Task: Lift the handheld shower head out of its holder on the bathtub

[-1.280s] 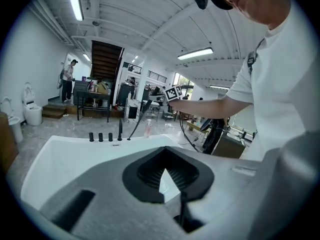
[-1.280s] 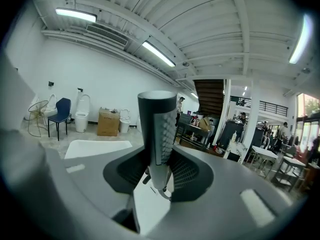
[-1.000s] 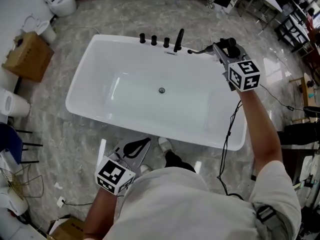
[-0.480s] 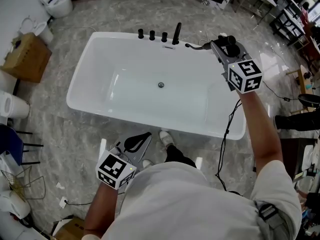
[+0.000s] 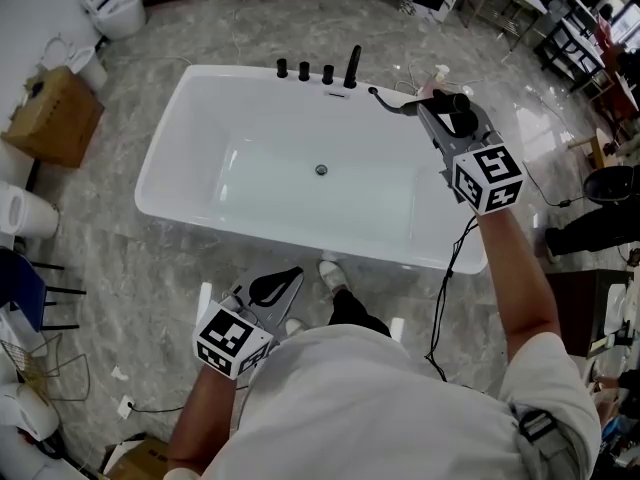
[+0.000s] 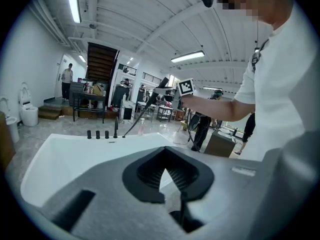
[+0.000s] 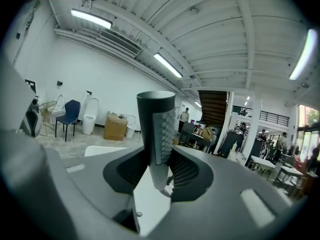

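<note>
Since the handheld shower head (image 7: 156, 124) is pinched by the right claw (image 5: 440, 108) above the bathtub (image 5: 160, 136) rim, its hose (image 5: 385, 98) should be kept slack; the left claw (image 5: 285, 278) is pressed together, empty.

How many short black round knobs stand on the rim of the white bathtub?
3. They stand in a row on the far rim of the white bathtub: the left knob, the middle knob and the right knob, left of the taller black spout. None appears hidden.
</note>
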A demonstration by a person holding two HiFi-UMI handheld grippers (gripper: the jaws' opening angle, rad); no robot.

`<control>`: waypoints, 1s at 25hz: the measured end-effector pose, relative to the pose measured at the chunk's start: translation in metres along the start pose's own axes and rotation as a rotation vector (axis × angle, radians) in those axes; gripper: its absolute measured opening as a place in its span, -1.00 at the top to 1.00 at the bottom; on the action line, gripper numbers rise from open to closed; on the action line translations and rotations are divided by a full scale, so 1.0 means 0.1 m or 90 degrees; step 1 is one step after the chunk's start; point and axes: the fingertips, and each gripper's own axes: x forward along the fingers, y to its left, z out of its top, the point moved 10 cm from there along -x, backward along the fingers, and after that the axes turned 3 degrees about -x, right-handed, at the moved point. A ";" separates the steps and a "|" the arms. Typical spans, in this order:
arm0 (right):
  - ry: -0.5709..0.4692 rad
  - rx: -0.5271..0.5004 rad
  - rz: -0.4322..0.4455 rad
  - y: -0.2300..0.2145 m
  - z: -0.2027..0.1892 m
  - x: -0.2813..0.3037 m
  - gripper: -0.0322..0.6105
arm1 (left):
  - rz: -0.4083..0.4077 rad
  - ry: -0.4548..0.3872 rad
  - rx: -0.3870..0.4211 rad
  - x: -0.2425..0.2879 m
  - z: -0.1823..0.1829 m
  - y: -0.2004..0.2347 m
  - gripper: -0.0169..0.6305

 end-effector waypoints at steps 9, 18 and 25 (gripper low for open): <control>-0.003 -0.017 0.003 0.42 0.00 -0.28 0.44 | 0.000 -0.003 -0.003 -0.15 -0.15 -0.10 0.93; 0.012 -0.014 0.012 0.69 -0.16 -0.43 0.44 | 0.010 -0.011 -0.011 -0.27 -0.26 -0.20 0.93; 0.025 -0.015 0.017 0.76 -0.23 -0.38 0.44 | 0.021 -0.012 -0.015 -0.35 -0.29 -0.23 0.93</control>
